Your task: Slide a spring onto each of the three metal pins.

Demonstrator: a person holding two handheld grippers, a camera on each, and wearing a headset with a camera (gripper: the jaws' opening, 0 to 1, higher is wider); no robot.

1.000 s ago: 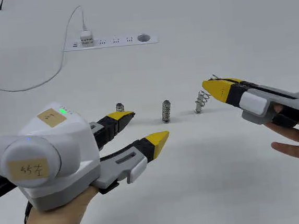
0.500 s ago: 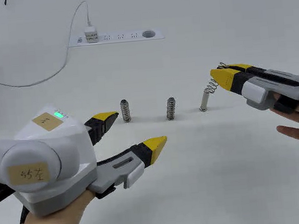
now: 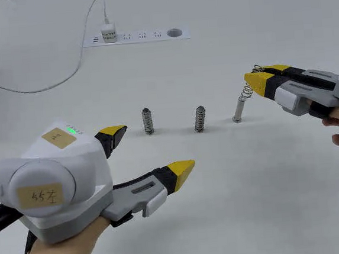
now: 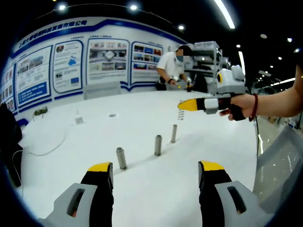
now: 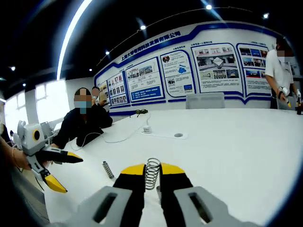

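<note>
White workbench (image 3: 254, 214), power strip (image 3: 144, 37) at its far edge, blue-trimmed poster wall (image 5: 189, 61), ceiling spotlights (image 4: 133, 7).

Tan tape label (image 3: 40, 196) on rear of left gripper (image 3: 149, 148): handwritten, reads approx. "55" + one Chinese char., prob. 左. Second tan label (image 3: 59, 137) on top of same gripper: pen marks, illegible. Wall boards (image 4: 71, 66), seen in both gripper views: printed Chinese txt + pics, too small to read. Blue heading (image 4: 52, 30) above the boards: row of Chinese chars., not legible at this res.
</note>
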